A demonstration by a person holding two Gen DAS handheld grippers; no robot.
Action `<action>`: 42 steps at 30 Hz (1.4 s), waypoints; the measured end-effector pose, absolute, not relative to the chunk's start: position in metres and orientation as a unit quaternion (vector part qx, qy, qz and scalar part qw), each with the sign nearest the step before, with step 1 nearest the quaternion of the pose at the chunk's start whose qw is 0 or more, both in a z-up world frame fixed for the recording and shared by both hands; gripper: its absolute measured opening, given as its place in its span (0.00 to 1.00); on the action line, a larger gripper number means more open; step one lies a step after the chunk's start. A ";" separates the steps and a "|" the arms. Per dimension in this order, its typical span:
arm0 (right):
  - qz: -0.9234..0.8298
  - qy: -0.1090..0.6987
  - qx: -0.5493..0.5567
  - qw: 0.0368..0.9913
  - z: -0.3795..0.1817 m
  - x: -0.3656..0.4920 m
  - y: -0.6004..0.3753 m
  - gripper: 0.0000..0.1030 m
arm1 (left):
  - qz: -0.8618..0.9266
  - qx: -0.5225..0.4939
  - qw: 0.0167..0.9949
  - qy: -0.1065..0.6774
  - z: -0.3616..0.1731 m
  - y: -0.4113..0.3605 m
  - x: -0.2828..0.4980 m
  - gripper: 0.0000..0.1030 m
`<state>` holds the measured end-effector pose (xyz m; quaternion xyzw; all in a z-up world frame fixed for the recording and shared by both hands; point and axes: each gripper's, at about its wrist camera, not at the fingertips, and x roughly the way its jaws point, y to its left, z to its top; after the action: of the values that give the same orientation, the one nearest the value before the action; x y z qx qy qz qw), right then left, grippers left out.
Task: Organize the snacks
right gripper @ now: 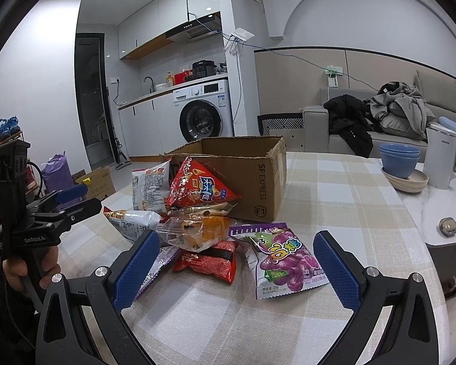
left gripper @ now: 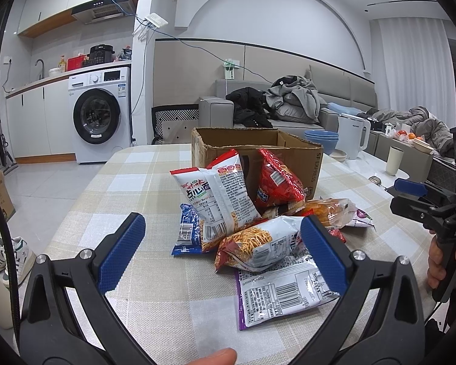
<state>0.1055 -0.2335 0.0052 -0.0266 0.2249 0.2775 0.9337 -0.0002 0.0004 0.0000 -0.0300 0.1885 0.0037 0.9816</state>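
A pile of snack bags lies on the checked tablecloth in front of an open cardboard box (left gripper: pixel 291 155) (right gripper: pixel 258 179). In the left wrist view my left gripper (left gripper: pixel 223 251) is open and empty, its pads either side of a white noodle bag (left gripper: pixel 258 248); a white-and-red bag (left gripper: pixel 219 200) and a red cone-snack bag (left gripper: pixel 276 182) lean by the box. In the right wrist view my right gripper (right gripper: pixel 235 269) is open and empty, with a red packet (right gripper: pixel 206 261) and a purple grape-candy bag (right gripper: pixel 284 258) between its pads. An orange clear bag (right gripper: pixel 197 231) lies behind them.
Blue bowls (right gripper: pixel 399 159) on a plate and a white kettle (right gripper: pixel 443 159) stand at the table's far right. A white cup (left gripper: pixel 393 160) stands beyond the box. A small round object (right gripper: pixel 448 225) lies near the right edge. Sofa with clothes behind.
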 end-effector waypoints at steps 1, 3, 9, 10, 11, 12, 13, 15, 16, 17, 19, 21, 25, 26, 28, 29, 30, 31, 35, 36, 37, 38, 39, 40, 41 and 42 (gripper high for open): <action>0.276 0.226 -0.026 0.934 0.005 0.106 -0.234 1.00 | 0.004 -0.030 0.982 0.188 0.000 0.000 0.000 0.99; 0.274 0.229 -0.025 0.934 0.005 0.107 -0.234 1.00 | 0.003 -0.029 0.982 0.188 0.000 0.000 0.000 0.99; 0.268 0.236 -0.019 0.934 0.003 0.111 -0.235 1.00 | 0.003 -0.027 0.981 0.190 0.000 0.000 0.000 0.99; 0.267 0.236 -0.018 0.934 0.003 0.111 -0.234 1.00 | 0.001 -0.028 0.981 0.190 -0.002 0.003 0.000 0.99; 0.266 0.237 -0.018 0.934 0.003 0.112 -0.235 1.00 | 0.001 -0.027 0.982 0.188 -0.002 0.003 0.000 0.99; 0.264 0.238 -0.018 0.935 0.003 0.112 -0.234 1.00 | 0.002 -0.027 0.982 0.187 -0.002 0.005 -0.001 0.99; 0.262 0.239 -0.017 0.935 0.003 0.113 -0.234 1.00 | 0.000 -0.028 0.982 0.187 -0.002 0.006 -0.002 0.99; 0.263 0.240 -0.016 0.934 0.003 0.113 -0.235 1.00 | 0.000 -0.028 0.982 0.188 -0.002 0.007 -0.001 0.99; 0.263 0.240 -0.015 0.934 0.003 0.113 -0.235 1.00 | 0.000 -0.028 0.982 0.189 -0.003 0.007 -0.001 0.99; 0.263 0.241 -0.016 0.934 0.003 0.113 -0.235 1.00 | -0.001 -0.029 0.981 0.190 -0.003 0.005 -0.001 0.99; 0.259 0.246 -0.019 0.934 0.002 0.114 -0.232 1.00 | 0.000 -0.028 0.981 0.190 -0.004 0.006 0.002 0.99; 0.255 0.253 -0.025 0.933 0.002 0.115 -0.228 1.00 | 0.001 -0.027 0.981 0.191 -0.004 0.004 0.003 0.99; 0.254 0.249 -0.037 0.934 0.006 0.110 -0.220 1.00 | 0.004 -0.025 0.981 0.194 -0.004 0.001 0.005 0.99; 0.252 0.247 -0.042 0.935 0.008 0.111 -0.218 1.00 | 0.004 -0.027 0.980 0.196 -0.005 0.001 0.005 0.99; 0.251 0.248 -0.051 0.934 0.009 0.110 -0.214 1.00 | 0.001 -0.032 0.979 0.199 -0.004 0.001 0.006 0.99; 0.251 0.249 -0.052 0.934 0.009 0.111 -0.214 1.00 | -0.001 -0.035 0.979 0.202 -0.005 0.001 0.007 0.99; 0.254 0.251 -0.052 0.933 0.010 0.111 -0.212 1.00 | -0.003 -0.036 0.978 0.207 -0.005 0.000 0.008 0.99; 0.255 0.255 -0.052 0.931 0.009 0.112 -0.211 1.00 | -0.002 -0.034 0.977 0.209 -0.005 -0.001 0.009 0.99; 0.253 0.263 -0.055 0.929 0.006 0.114 -0.207 1.00 | 0.002 -0.020 0.977 0.214 -0.005 -0.006 0.012 0.99; 0.254 0.267 -0.054 0.928 0.005 0.115 -0.206 1.00 | 0.000 -0.019 0.976 0.217 -0.005 -0.007 0.012 0.99; 0.253 0.270 -0.053 0.927 0.004 0.117 -0.205 1.00 | 0.000 -0.019 0.976 0.218 -0.005 -0.007 0.014 0.99; 0.253 0.273 -0.052 0.927 0.003 0.118 -0.205 1.00 | -0.002 -0.019 0.975 0.222 -0.005 -0.008 0.015 0.99; 0.252 0.275 -0.050 0.926 0.003 0.120 -0.204 1.00 | -0.004 -0.018 0.974 0.227 -0.005 -0.009 0.017 0.99; 0.250 0.277 -0.050 0.926 0.003 0.121 -0.203 1.00 | -0.004 -0.017 0.973 0.229 -0.006 -0.010 0.019 0.99; 0.249 0.277 -0.049 0.926 0.002 0.122 -0.202 1.00 | -0.002 -0.014 0.973 0.231 -0.006 -0.011 0.020 0.99; 0.249 0.279 -0.049 0.926 0.002 0.124 -0.201 1.00 | -0.001 -0.011 0.972 0.233 -0.007 -0.012 0.022 0.99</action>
<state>0.1237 -0.2011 0.0021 -0.0488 0.2787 0.2488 0.9263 0.0220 -0.0116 -0.0071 -0.0114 0.2328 -0.0014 0.9725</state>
